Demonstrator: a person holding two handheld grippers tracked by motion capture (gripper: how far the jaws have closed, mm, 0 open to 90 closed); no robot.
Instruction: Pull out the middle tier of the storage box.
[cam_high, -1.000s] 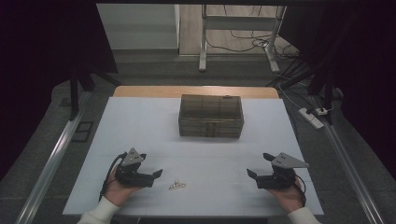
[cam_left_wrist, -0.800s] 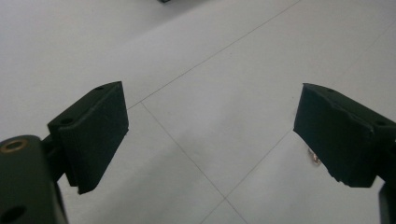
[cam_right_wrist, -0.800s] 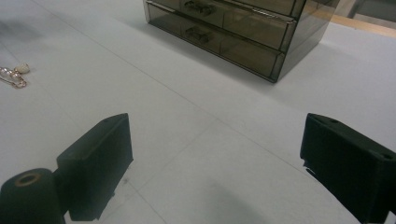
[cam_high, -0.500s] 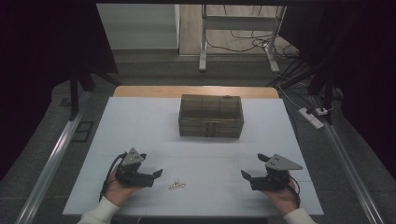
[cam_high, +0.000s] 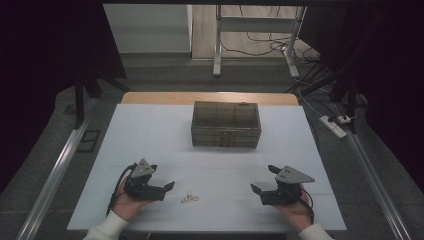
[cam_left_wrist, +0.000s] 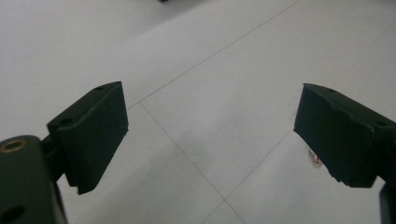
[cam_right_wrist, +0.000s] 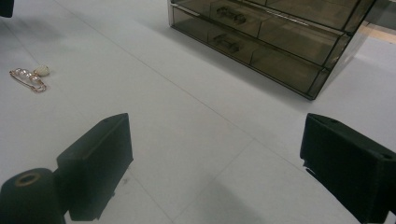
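Basically nothing is picked up yet. Left tongs (cam_high: 170, 186) sit low left of the high view, jaws spread wide with bare bench (cam_high: 150, 130) between them, holding nothing; the left gripper view shows white surface between the two black pads and a tiny bit of the pin peeking beside the right-hand pad. Right tongs (cam_high: 255, 189) sit low right of the high view, also gaping and empty. Small pearl pin (cam_high: 189, 199) lies flat on the bench at bottom centre of the high view, just beside the left tongs' tips and well apart from the right ones; in the right gripper view it is at the upper left (cam_right_wrist: 29, 77), a gold clasp with pale beads. Smoky see-through drawer box (cam_high: 226, 124) stands at upper centre of the bench, far from the pin; its drawers look shut in the right gripper view (cam_right_wrist: 266, 37). Judging from this, work is at the very start: the pin is ungrasped, no drawer is pulled out. Left to do, likely: grab the pin, open a drawer, drop it in.
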